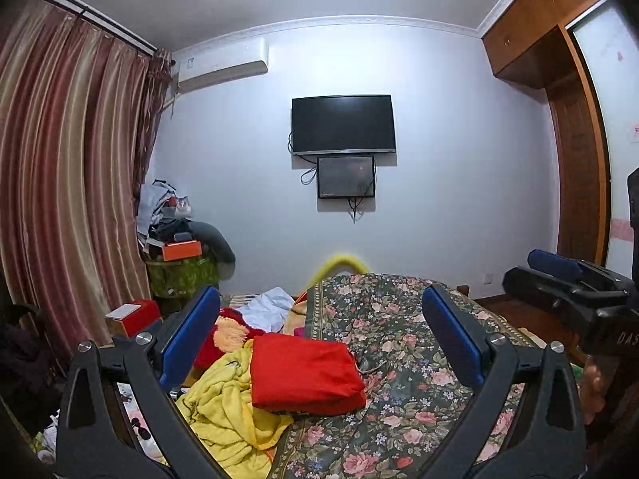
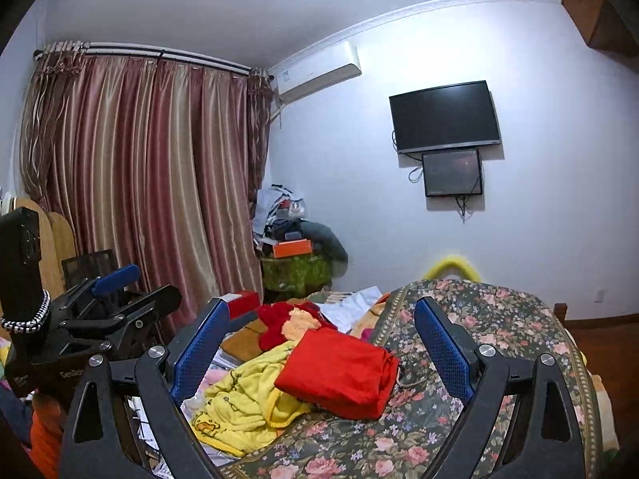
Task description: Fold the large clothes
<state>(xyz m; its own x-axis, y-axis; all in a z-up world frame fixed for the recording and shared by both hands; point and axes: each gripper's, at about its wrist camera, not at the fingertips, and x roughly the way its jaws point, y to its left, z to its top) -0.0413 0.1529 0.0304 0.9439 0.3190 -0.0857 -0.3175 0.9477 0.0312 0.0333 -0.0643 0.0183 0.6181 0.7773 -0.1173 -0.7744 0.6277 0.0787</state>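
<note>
Holding both grippers up level over the bed, I see the folded red garment [image 1: 305,373] lying below and ahead of my left gripper [image 1: 319,343], framed in the gap between its blue pads [image 1: 187,339] but well beneath them, with nothing touching it. My left gripper stands wide open and empty. My right gripper [image 2: 321,349] is also spread wide with nothing between its fingers, and from its own camera the same red garment [image 2: 339,373] sits low in the gap, a little left of middle, resting partly on the floral bedspread [image 2: 499,319] and partly on a crumpled yellow garment [image 2: 243,407] (the one with a small duck print on it). That yellow piece lies just beside the red one on its left, touching it and running under its edge. Farther back on the bed there is a red and orange fuzzy item [image 2: 287,317] and some white cloth [image 2: 351,307], both apart from the red bundle. Each gripper shows at the edge of the other's view: my right one [image 1: 559,279] to the right in the left camera, my left one [image 2: 120,299] to the left in the right camera. Beyond the bed, a dark television [image 1: 343,124] hangs on the far wall with a smaller screen [image 1: 346,176] just under it, and striped curtains [image 2: 151,167] cover the window to the left.
</note>
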